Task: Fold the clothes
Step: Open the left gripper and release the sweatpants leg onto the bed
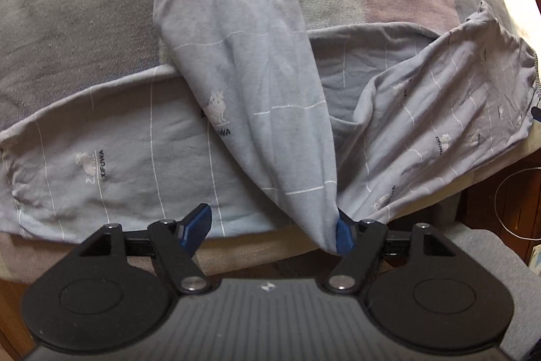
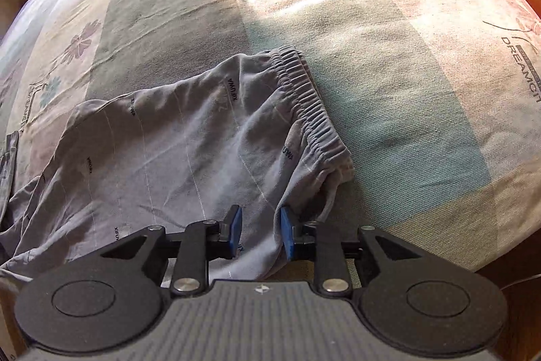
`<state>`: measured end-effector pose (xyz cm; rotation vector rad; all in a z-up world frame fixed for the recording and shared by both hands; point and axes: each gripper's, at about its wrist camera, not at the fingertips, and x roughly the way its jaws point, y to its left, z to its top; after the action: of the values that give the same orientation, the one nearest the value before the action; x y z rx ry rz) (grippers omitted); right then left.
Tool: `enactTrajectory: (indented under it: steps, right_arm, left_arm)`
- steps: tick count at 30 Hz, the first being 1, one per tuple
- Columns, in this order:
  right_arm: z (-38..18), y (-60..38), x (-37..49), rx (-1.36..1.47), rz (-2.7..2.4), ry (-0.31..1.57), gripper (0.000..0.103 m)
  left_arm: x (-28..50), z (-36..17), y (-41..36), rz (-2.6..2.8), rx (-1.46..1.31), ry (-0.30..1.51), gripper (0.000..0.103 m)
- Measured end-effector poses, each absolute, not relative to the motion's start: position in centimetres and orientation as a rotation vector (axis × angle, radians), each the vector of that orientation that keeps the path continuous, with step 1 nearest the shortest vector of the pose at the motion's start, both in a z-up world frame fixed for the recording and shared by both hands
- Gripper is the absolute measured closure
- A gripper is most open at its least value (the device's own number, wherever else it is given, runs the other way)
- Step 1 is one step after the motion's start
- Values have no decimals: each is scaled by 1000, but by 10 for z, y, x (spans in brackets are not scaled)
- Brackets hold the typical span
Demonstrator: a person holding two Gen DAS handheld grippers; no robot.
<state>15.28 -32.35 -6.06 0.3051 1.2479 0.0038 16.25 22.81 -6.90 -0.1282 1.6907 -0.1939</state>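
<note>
Pajama trousers (image 1: 236,83) lie lengthwise along bed's (image 2: 405,90) near edge; left gripper (image 1: 274,225) and right gripper (image 2: 260,232) both open, fabric loose between.

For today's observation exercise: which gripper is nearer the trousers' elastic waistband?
Right. The right gripper sits just below the waistband; the left gripper is near the leg end.

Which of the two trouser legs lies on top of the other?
The trouser leg running away up the bed from the left gripper lies on top. It crosses over the other leg, which lies flat across the bedsheet beneath it.
</note>
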Motion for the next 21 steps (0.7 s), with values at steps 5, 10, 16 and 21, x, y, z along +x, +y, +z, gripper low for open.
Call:
enactTrajectory:
  steps: [5, 10, 16, 21]
  right_arm:
    - [-57, -314, 159, 271, 40, 1248, 74]
    - [-52, -300, 168, 265, 77, 1233, 73]
    - [-45, -276, 181, 243, 141, 1215, 73]
    - [-39, -251, 189, 217, 201, 1194, 73]
  left_arm:
    - [155, -61, 222, -184, 6, 1622, 26]
    - [149, -55, 248, -172, -308, 1585, 25]
    - [156, -29, 252, -51, -135, 1430, 26]
    - [193, -15, 217, -41, 95, 1281, 26]
